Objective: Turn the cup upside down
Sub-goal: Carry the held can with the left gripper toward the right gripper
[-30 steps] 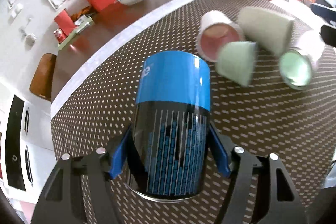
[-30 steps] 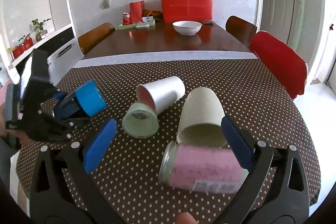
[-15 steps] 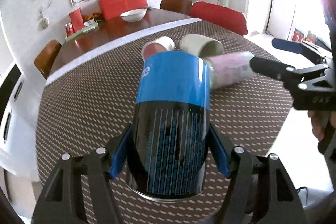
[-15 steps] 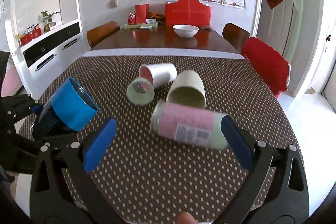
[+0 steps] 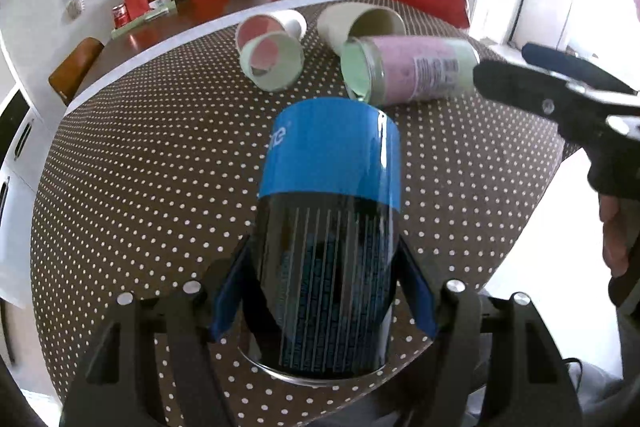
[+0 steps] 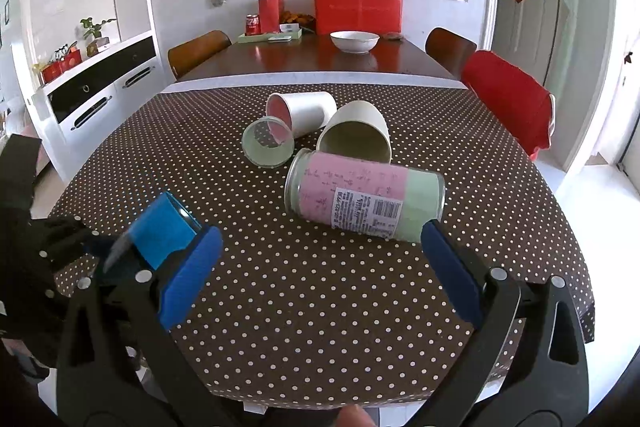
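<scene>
A cup with a blue band over a black striped body (image 5: 328, 211) sits between the fingers of my left gripper (image 5: 322, 291), which is shut on it. Its blue end points away from the camera, over the dotted tablecloth (image 5: 160, 167). The right wrist view shows the same blue cup (image 6: 164, 231) tilted at the table's near left edge, held by the left gripper (image 6: 52, 251). My right gripper (image 6: 320, 267) is open and holds nothing, a short way back from a pink-and-green glass cup (image 6: 364, 201) lying on its side.
Behind the pink-and-green cup (image 5: 412, 71) lie a beige cup (image 6: 356, 137), a white cup with a pink inside (image 6: 304, 111) and a small green cup (image 6: 268, 143), all on their sides. A red chair (image 6: 508, 95) stands at the right. The right gripper (image 5: 552, 83) reaches in at the right.
My left gripper swung round with the blue cup, lowering it toward the table's near left edge. My right gripper drew back from the pink-and-green cup, which now lies free in front of it.
</scene>
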Demonstrator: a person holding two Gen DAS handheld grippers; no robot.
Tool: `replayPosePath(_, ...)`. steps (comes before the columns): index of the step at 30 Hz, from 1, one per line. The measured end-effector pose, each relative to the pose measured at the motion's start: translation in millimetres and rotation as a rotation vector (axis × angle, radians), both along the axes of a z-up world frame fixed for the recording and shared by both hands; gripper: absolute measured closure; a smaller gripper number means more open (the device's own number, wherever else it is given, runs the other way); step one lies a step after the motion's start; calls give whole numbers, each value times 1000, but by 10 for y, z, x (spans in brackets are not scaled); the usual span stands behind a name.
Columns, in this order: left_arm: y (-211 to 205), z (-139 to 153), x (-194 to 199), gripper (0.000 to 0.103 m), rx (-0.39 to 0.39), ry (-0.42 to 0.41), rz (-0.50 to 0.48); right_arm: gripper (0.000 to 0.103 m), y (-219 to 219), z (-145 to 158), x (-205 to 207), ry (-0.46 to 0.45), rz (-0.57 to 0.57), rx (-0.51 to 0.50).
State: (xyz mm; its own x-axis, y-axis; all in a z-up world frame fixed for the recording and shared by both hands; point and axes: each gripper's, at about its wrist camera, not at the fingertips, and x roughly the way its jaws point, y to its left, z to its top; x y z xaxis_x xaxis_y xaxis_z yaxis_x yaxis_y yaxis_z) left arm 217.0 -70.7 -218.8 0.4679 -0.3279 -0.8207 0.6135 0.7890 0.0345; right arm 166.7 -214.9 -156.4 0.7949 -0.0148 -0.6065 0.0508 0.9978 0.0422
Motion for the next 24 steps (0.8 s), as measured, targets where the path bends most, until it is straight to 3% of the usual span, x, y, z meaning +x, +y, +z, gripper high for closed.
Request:
replayPosePath(5,-18,-49,1,33,43,-12,23,6,-9,-13,19,5,0,3)
replayPosePath(10,-27,21,-55,16,71,-90,42,6,-13,-13,20,5,-1,5)
replayPosePath(15,-15,95,-108,7,35,-122,35,6,-16,2,4,1,-3,6)
replayPosePath(24,242,363,-156,6,-55,-177,127,6,2,137,0,-24,37,-8)
